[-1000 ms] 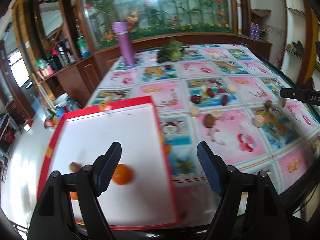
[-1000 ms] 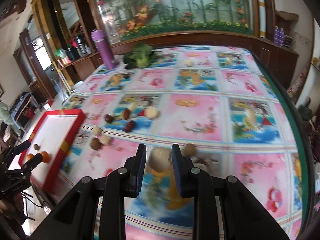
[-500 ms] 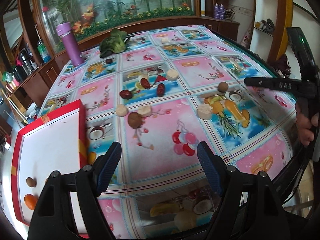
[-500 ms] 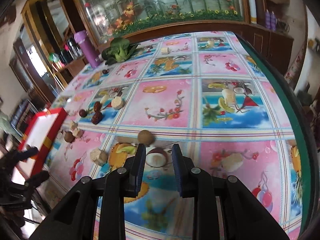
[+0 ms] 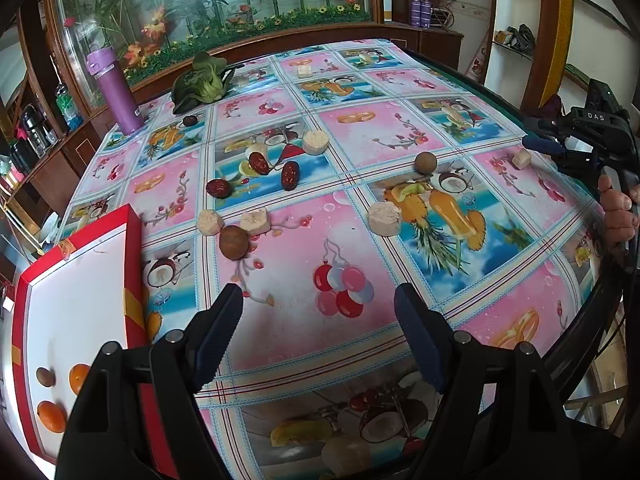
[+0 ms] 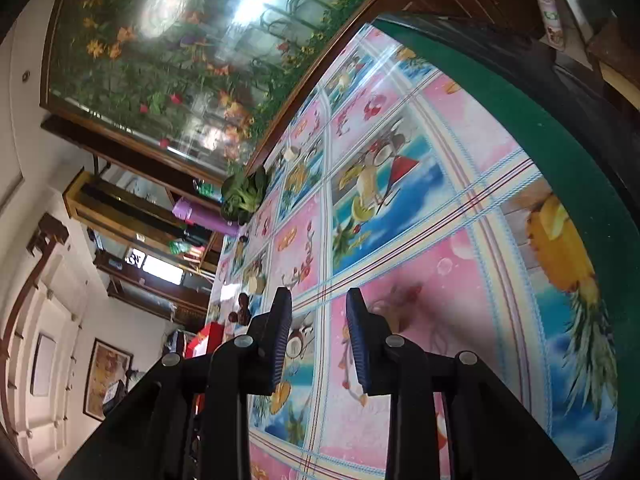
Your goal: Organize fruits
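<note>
Since the earlier frames, the left gripper [image 5: 318, 320] has been swung off the red tray [image 5: 134, 264] and out over the cloth; the right gripper [image 6: 318, 320] has been rolled hard onto its side, so its view is steeply tilted.

Landmark: the tray, at the near left edge of the table [image 6: 560, 168].
- Within the tray: two oranges [image 5: 51, 416] and one small brown fruit [image 5: 45, 377], all at its near end. Judged as already sorted.
- Just right of the tray's far corner: a brown round fruit [image 5: 234, 242], touching a pale slice [image 5: 254, 221]; a second slice [image 5: 210, 222] lies beside them.
- Beyond these, further from the tray: three red dates [image 5: 290, 175].
- Well right of the tray: another pale slice [image 5: 385, 219] and a small brown ball [image 5: 425, 162].
- Far from the tray, at the back: a purple bottle [image 5: 116, 88] and a leafy green [image 5: 202, 82]. Not judged part of the sort.

The loose fruit is scattered because sorting is judged only begun; the tray is kept at the near edge, presumably for short carries.

Left tongs: spread wide, nothing between the pads, nothing touched; held above the cloth, with the brown round fruit the nearest piece ahead.

Right tongs: narrowly parted, nothing seen between the pads. Held low near the table's right edge by a hand [image 5: 618, 216], seen in the left view. No piece is shown in its line.
</note>
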Available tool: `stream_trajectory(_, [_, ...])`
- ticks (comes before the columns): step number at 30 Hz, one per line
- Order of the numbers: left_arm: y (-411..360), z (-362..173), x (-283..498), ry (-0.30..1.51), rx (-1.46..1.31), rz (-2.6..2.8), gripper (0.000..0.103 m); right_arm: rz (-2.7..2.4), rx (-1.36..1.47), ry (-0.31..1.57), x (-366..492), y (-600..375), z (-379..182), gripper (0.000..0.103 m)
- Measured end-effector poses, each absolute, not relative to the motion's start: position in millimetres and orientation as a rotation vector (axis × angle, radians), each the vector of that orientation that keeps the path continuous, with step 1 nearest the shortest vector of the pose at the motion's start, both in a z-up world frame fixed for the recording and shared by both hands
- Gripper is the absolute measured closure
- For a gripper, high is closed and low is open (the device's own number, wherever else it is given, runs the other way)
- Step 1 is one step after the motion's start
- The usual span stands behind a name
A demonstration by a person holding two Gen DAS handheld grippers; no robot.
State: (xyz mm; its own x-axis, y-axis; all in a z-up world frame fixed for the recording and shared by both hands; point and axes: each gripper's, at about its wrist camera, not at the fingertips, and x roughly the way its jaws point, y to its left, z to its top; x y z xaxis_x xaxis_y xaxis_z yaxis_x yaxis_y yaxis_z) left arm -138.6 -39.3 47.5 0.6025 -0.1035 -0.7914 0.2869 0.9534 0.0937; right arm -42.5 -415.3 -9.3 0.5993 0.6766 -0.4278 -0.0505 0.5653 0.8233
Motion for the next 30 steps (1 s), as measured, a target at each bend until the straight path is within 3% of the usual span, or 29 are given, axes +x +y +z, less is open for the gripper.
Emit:
stream_trajectory(6, [-41.9,50.8,-130.4,0.901,0.219,-0.229,0.024,0.356,0.677,0.879,-45.3,-400.4,0.7,0.066])
stream_trajectory(9, [-44.2,52.9,-123.0,0.894,0.222,-0.235,0.024,0.304,0.555,0.887,-50.4,-391.9,5.3,0.053])
stream_trajectory(15, [-47.0,42.8,-104.6,0.939,0.203,-0.23,0.024,0.169,0.227,0.88,-58.1,-360.8,7.6,0.051])
stream_trajectory(16, [-48.4,41.4,-102.7,0.946,0.199,-0.231,0.024,0.152,0.18,0.892,-56.3,-356.2,5.7,0.052])
stream_trajectory(17, [-50.4,40.5,-101.3,0.951,0.194,-0.23,0.024,0.151,0.158,0.911,-52.6,-353.3,2.8,0.059])
stream_trajectory(18, [-51.8,40.3,-100.8,0.955,0.19,-0.23,0.024,0.159,0.14,0.911,-51.7,-350.7,2.8,0.073])
stream_trajectory(19, [-53.4,40.1,-99.9,0.958,0.183,-0.232,0.024,0.178,0.129,0.906,-51.6,-348.8,3.5,0.08])
stream_trajectory(24, [-63.3,38.1,-95.2,0.973,0.171,-0.236,0.025,0.191,0.145,0.885,-52.7,-349.8,7.6,0.08])
stream_trajectory(30, [-82.9,30.9,-84.7,0.987,0.174,-0.248,0.025,0.338,0.415,0.823,-48.5,-354.9,13.0,0.08])
